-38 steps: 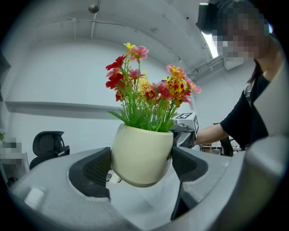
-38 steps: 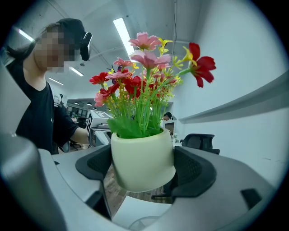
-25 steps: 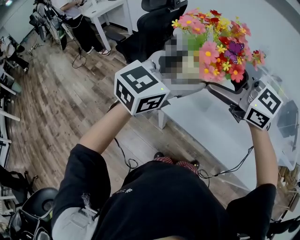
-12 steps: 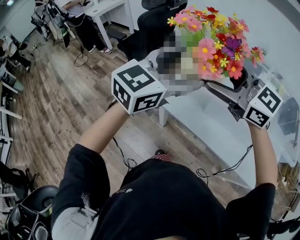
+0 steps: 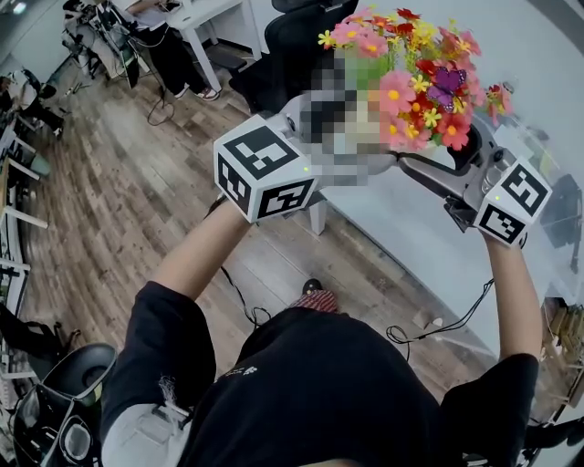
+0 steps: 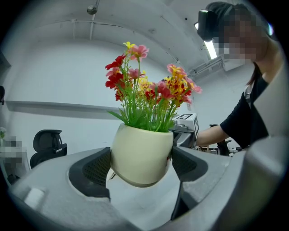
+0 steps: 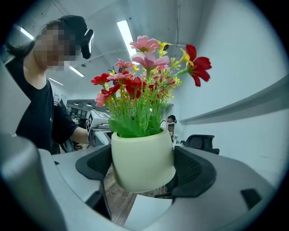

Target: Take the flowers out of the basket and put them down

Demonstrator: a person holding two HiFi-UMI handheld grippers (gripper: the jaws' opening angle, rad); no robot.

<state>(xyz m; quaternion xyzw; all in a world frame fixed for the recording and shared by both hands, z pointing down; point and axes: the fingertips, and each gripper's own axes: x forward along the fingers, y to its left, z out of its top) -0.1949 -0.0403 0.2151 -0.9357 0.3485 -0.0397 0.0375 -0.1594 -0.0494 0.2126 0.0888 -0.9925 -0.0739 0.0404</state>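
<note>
A bunch of red, pink and yellow artificial flowers (image 5: 415, 68) stands in a cream pot (image 6: 141, 153) held in the air above the white table (image 5: 411, 237). My left gripper (image 6: 141, 164) is shut on the pot, one pad on each side of it. My right gripper (image 7: 143, 167) is shut on the same pot (image 7: 142, 158) from the opposite side. In the head view the left gripper's marker cube (image 5: 265, 173) is left of the flowers and the right one (image 5: 511, 205) is right of them; a blurred patch covers the pot there. No basket is in view.
A black office chair (image 5: 292, 46) stands behind the flowers, at the table's far side. Wooden floor (image 5: 119, 201) lies to the left, with a white desk (image 5: 196, 18) and a seated person at the top left. A cable (image 5: 456, 319) hangs below the right gripper.
Both grippers and the pot of flowers have moved slightly up and away in the head view. The grip on the pot is the same.
</note>
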